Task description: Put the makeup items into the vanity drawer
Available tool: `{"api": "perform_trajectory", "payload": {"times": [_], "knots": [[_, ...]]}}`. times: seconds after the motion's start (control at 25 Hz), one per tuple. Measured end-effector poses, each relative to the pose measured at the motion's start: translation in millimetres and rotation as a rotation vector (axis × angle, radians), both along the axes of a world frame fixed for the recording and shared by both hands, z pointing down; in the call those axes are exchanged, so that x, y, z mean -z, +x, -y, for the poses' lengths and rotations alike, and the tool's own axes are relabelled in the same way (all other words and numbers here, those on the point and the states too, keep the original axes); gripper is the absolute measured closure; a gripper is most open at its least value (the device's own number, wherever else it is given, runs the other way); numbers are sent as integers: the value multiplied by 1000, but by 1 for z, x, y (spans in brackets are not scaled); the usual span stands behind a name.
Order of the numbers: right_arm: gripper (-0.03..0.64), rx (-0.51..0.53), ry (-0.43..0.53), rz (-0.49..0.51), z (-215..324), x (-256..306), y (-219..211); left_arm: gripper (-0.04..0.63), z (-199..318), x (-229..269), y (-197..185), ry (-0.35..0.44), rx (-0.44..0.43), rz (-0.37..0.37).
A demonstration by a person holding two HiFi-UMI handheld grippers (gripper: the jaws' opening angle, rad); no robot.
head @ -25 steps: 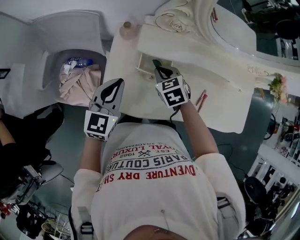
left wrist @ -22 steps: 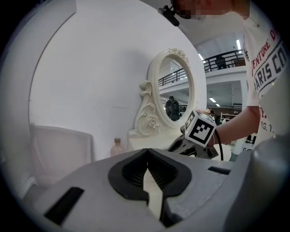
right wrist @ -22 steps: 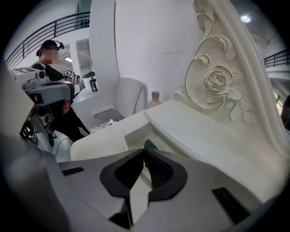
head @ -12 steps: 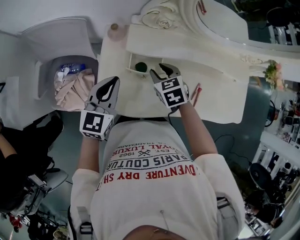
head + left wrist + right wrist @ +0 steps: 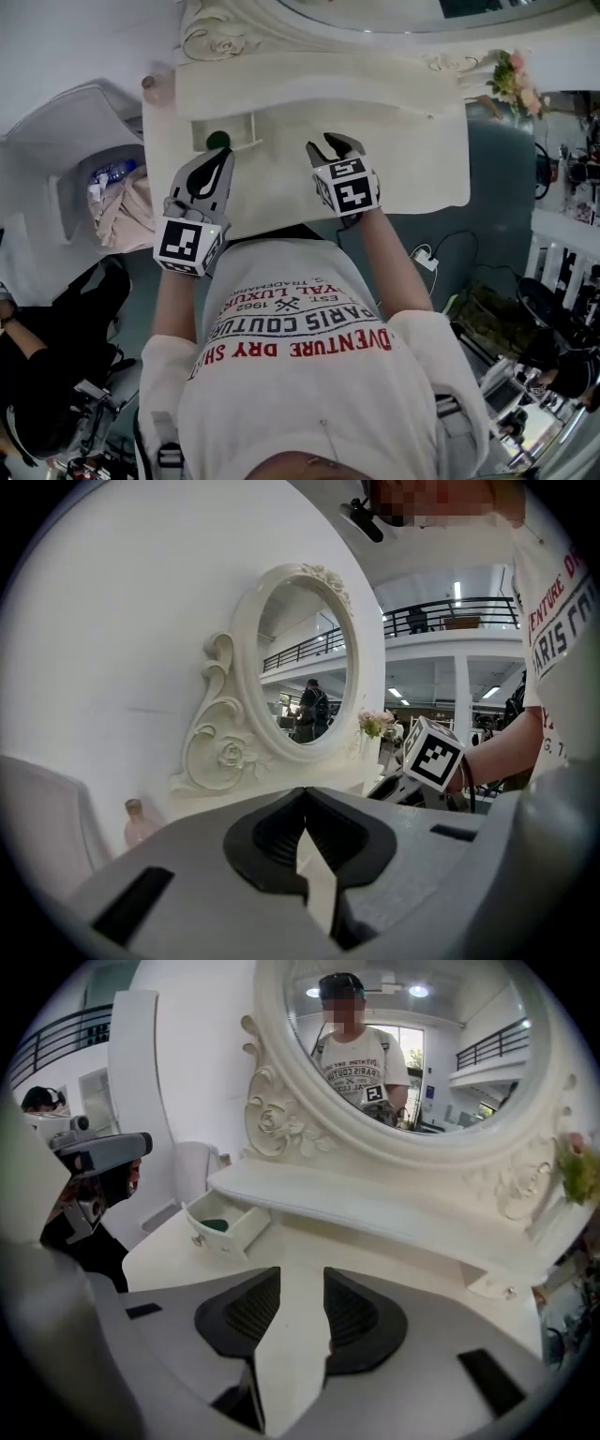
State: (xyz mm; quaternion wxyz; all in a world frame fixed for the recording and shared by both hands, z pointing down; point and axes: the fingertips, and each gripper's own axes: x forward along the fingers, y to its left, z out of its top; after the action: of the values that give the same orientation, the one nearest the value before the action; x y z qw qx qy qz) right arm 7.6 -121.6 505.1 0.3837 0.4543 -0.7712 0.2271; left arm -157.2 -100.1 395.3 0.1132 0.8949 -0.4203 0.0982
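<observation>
A dark green, round makeup item (image 5: 217, 140) lies in the open vanity drawer (image 5: 246, 129). A pink bottle (image 5: 150, 82) stands behind the drawer, to its left. The left gripper (image 5: 226, 156), jaws together and empty, hovers at the drawer's front. To the drawer's right, the right gripper (image 5: 334, 147) has just opened its jaws wide, with nothing between them.

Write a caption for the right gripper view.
Empty right claw, jaws just opened, above the vanity top; a green item lies in the open drawer.
</observation>
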Motion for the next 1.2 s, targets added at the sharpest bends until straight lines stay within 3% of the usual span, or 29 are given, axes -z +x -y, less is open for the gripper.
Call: {"api": "perform_trajectory", "payload": {"times": [0.2, 0.48, 0.8, 1.04, 1.2], "knots": [[474, -80, -45, -18, -26, -18, 67, 588, 4, -5, 71, -19, -83, -8], [474, -112, -125, -20, -56, -60, 116, 588, -6, -23, 132, -45, -136, 3], [474, -94, -209, -1, -77, -103, 126, 588, -28, -50, 155, -100, -110, 25], [561, -95, -196, -25, -74, -103, 130, 588, -35, -54, 156, -105, -115, 35], [572, -118, -199, -48, -77, -99, 132, 588, -37, -47, 150, -96, -117, 20]]}}
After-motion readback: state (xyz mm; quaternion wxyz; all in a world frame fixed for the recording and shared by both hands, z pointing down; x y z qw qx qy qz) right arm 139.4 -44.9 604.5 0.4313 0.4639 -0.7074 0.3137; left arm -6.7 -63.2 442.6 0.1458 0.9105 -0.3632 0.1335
